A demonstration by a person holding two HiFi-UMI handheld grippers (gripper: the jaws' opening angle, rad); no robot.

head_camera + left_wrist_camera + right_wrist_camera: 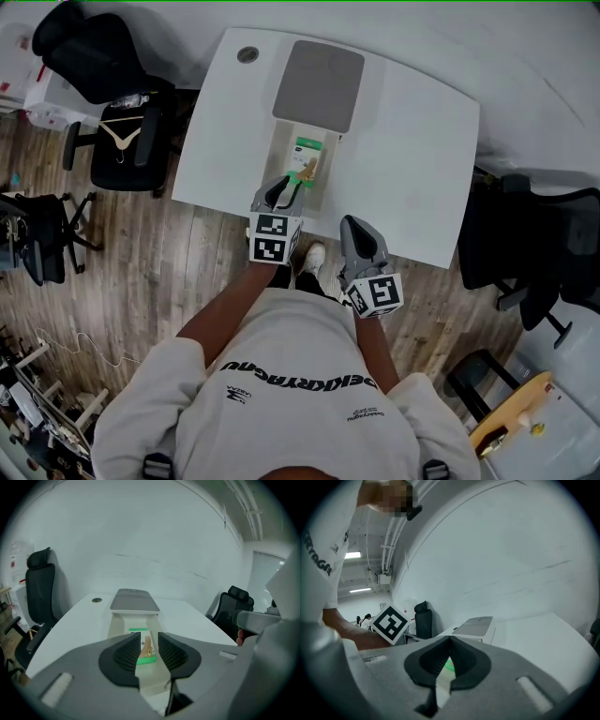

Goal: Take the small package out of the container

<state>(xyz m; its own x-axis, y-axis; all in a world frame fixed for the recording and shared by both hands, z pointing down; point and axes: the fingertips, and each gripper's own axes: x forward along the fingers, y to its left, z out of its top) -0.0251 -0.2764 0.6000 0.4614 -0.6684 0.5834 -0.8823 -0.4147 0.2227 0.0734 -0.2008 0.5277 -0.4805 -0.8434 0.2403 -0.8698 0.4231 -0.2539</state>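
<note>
Pointing L gripper (149,639) at green-label pkg (307,157); print illegible.

White table (412,159) with open cream container (282,161) and grey lid (319,84).

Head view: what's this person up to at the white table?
A person holds a gripper in each hand. The left gripper, jaws apart, points into the open container toward the small green package, not yet gripping it. The right gripper hangs shut and empty by the table edge.
</note>
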